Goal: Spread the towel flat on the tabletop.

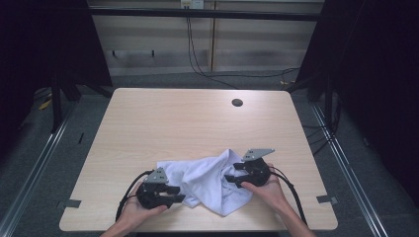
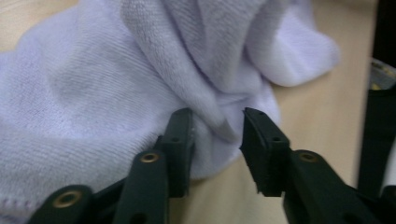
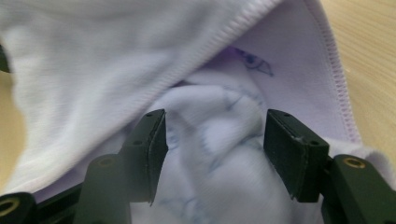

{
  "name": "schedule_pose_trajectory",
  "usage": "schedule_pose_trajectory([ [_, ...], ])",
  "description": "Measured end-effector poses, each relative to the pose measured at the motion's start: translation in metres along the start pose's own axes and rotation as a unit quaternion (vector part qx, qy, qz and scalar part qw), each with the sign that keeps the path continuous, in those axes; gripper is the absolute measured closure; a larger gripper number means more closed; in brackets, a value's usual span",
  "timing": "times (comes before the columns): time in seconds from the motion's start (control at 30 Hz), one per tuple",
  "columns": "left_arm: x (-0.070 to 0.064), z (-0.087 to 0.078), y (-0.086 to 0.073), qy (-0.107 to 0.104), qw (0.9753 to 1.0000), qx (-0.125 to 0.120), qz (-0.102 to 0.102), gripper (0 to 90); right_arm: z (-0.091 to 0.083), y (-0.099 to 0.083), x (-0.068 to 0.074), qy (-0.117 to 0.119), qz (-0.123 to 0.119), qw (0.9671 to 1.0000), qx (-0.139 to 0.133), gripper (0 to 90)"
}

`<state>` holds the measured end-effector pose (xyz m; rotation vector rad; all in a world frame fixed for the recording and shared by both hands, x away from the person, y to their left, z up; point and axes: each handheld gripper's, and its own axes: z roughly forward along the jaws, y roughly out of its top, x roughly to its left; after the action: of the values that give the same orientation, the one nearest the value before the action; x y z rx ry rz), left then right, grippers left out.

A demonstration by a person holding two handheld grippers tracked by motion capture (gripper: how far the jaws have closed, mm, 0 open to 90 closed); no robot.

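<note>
White cotton, soft and crumpled, makes up the garment [image 1: 210,180] that lies bunched on the near half of the pale wooden table [image 1: 163,118], a little right of the middle and close to the near edge. Its hem with a stitched border [image 3: 338,88] shows in the right gripper view, and faint blue print marks the inner layer there.

The left gripper [image 1: 173,193], black with a grey plate on top, sits at the garment's near left edge, held in the person's left hand [image 1: 136,207]. In the left gripper view its jaws stand apart, with a fold of the white cloth [image 2: 215,116] lying between them; the left jaw touches the fabric, the right jaw has a small gap beside the fold. They are not clamped.

The right gripper [image 1: 233,177], also black, rests against the garment's right side, held in the right hand [image 1: 267,190]. In the right gripper view its jaws are spread wide, with rumpled cloth [image 3: 215,140] bulging between them and no pinch on it.

A round dark hole [image 1: 237,102] sits in the far right part of the table, well apart from the garment.
</note>
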<state>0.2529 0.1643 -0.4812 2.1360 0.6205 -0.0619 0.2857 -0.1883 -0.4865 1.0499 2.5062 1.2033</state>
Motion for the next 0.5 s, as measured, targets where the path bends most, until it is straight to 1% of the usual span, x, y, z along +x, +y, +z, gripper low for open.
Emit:
schedule_pose_trajectory([
  [0.03,0.0,0.0,0.0,0.0,1.0,0.0,0.0,54.5,0.0,0.0,0.0,0.0,0.0,1.0,0.0,40.1],
  [0.07,-0.002,-0.008,0.001,0.002,0.9998,-0.018,0.0,54.5,-0.008,-0.002,0.004,0.003,-0.001,1.0,-0.008,41.7],
  [0.1,-0.002,-0.015,0.004,0.007,0.9993,-0.037,-0.002,52.2,-0.013,-0.004,0.007,0.001,0.0,0.9999,-0.015,44.7],
  [0.13,-0.001,-0.02,0.008,0.015,0.9985,-0.052,0.001,51.7,-0.017,-0.006,0.009,0.012,0.001,0.9997,-0.021,52.7],
  [0.17,0.001,-0.021,0.012,0.022,0.998,-0.059,0.004,51.6,-0.02,-0.007,0.01,0.026,0.004,0.9994,-0.022,54.9],
  [0.2,0.005,-0.021,0.021,0.03,0.9972,-0.069,0.005,51.4,-0.021,-0.008,0.011,0.03,0.005,0.9993,-0.02,57.8],
  [0.23,0.01,-0.019,0.029,0.033,0.9965,-0.076,0.007,51.7,-0.02,-0.009,0.012,0.031,0.001,0.9994,-0.016,59.5],
  [0.27,0.014,-0.014,0.038,0.029,0.9966,-0.077,0.006,52.3,-0.018,-0.008,0.013,0.022,-0.002,0.9997,-0.013,58.3],
  [0.3,0.018,-0.009,0.048,0.023,0.9966,-0.078,0.012,52.8,-0.016,-0.007,0.012,0.009,0.001,0.9999,-0.013,54.4],
  [0.33,0.02,-0.004,0.057,0.019,0.9964,-0.081,0.017,52.7,-0.013,-0.006,0.01,0.004,0.008,0.9998,-0.016,51.2],
  [0.37,0.023,0.002,0.065,0.018,0.996,-0.085,0.02,52.7,-0.011,-0.004,0.008,0.006,0.013,0.9997,-0.02,49.8],
  [0.4,0.025,0.007,0.072,0.007,0.9958,-0.089,0.018,52.8,-0.008,-0.003,0.006,0.01,0.015,0.9995,-0.024,48.3],
  [0.43,0.025,0.012,0.079,0.002,0.9958,-0.09,0.017,52.7,-0.005,-0.001,0.005,0.009,0.017,0.9995,-0.023,46.4],
  [0.5,0.023,0.016,0.09,-0.004,0.9945,-0.099,0.035,50.8,0.0,0.0,0.004,0.001,0.012,0.9998,-0.017,44.1],
])
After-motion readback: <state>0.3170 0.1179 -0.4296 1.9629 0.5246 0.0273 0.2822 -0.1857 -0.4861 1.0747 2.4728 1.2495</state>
